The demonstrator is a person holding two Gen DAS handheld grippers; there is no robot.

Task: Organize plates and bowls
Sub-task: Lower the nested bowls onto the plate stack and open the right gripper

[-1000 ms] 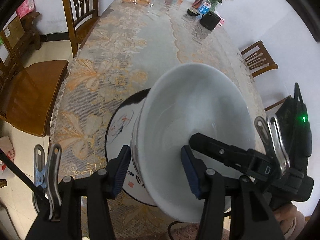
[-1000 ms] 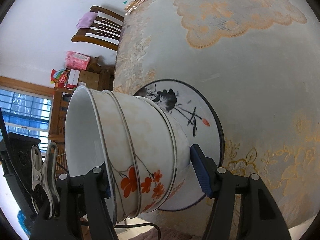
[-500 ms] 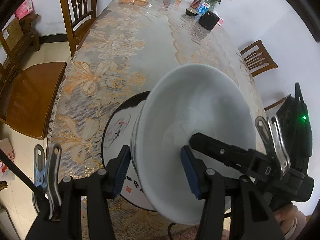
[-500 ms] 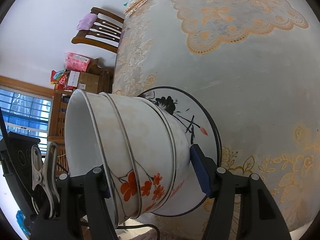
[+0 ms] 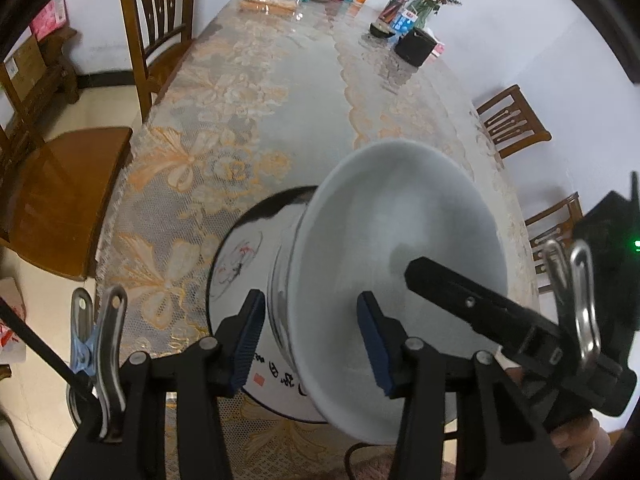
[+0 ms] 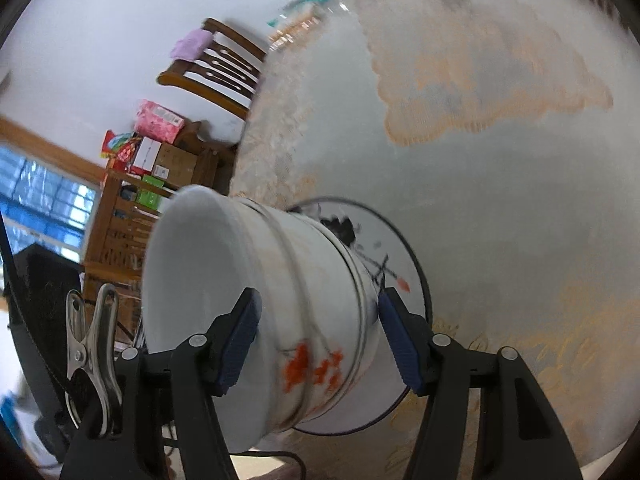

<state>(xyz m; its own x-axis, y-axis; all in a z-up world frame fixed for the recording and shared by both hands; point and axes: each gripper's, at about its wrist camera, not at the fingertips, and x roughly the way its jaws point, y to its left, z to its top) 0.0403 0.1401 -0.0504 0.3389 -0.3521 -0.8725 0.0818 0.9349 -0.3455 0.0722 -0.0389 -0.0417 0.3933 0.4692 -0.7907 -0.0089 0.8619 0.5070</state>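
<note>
A stack of three nested white bowls [image 5: 380, 240], the outer ones painted with red flowers [image 6: 312, 364], stands on a black-rimmed painted plate [image 5: 240, 256] near the table's front edge. My left gripper [image 5: 310, 304] straddles the stack's near wall, one pad outside and one inside. Its jaws are closing, and a thin gap still shows at the outer pad. My right gripper [image 6: 318, 300] straddles the opposite wall, with one pad inside the top bowl and one by the bottom bowl's base above the plate [image 6: 396, 248]. Its inner finger [image 5: 460, 300] shows in the left wrist view.
The lace-covered table [image 5: 260, 100] runs away from me. A black box [image 5: 414, 46], packets and bottles stand at its far end. Wooden chairs stand at the left [image 5: 60, 184] and right [image 5: 512, 120]. A shelf of boxes [image 6: 152, 160] is beyond the table edge.
The right wrist view has rolled and blurred, and that gripper's inner pad now shows inside the bowl. The left jaws have narrowed a little. Bowls and plate have stayed put.
</note>
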